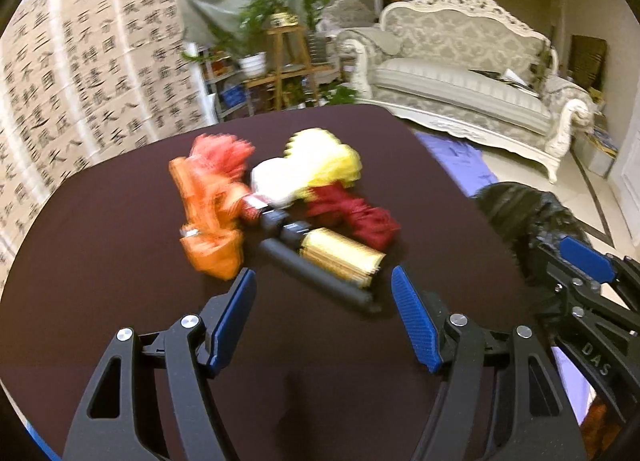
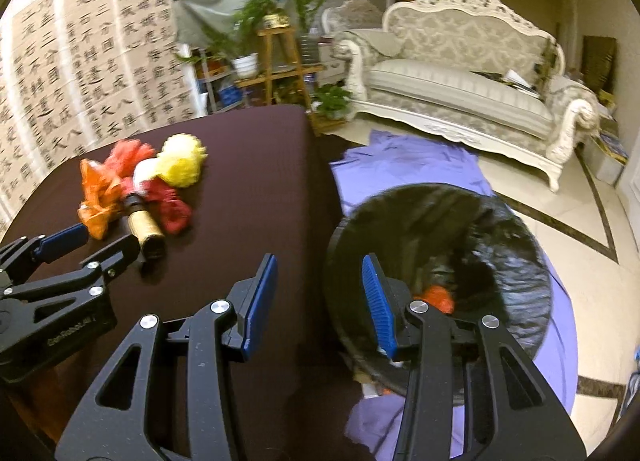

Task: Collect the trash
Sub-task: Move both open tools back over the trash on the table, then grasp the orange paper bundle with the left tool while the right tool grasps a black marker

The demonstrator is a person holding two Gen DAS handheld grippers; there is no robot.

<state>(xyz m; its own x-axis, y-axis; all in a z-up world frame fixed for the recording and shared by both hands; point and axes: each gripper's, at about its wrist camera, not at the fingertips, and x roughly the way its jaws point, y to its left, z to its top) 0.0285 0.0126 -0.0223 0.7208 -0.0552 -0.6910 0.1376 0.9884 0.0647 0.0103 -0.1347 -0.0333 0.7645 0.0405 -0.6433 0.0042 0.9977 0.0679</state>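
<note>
- The black frame of the right tongs [image 1: 580, 261], seen at the right edge of the left wrist view, bears the pale letters "DAS".
- The black body of the left tongs [image 2: 104, 241], seen in the right wrist view, bears the pale word "GenRobot.AI", blurred.
- The tall beige paper wall scrolls [image 1: 100, 73] carry columns of large black brush-written Chinese characters; among them 不, 天 and 三 are readable.

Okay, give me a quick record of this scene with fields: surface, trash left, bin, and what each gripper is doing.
surface: dark table
trash left: mixed pile of orange, red, yellow and white pieces, plus a gold roll
bin: black-lined bin on the floor beside the table, something orange inside
left gripper: open, empty, near the pile
right gripper: open, empty, at the bin's rim
</note>
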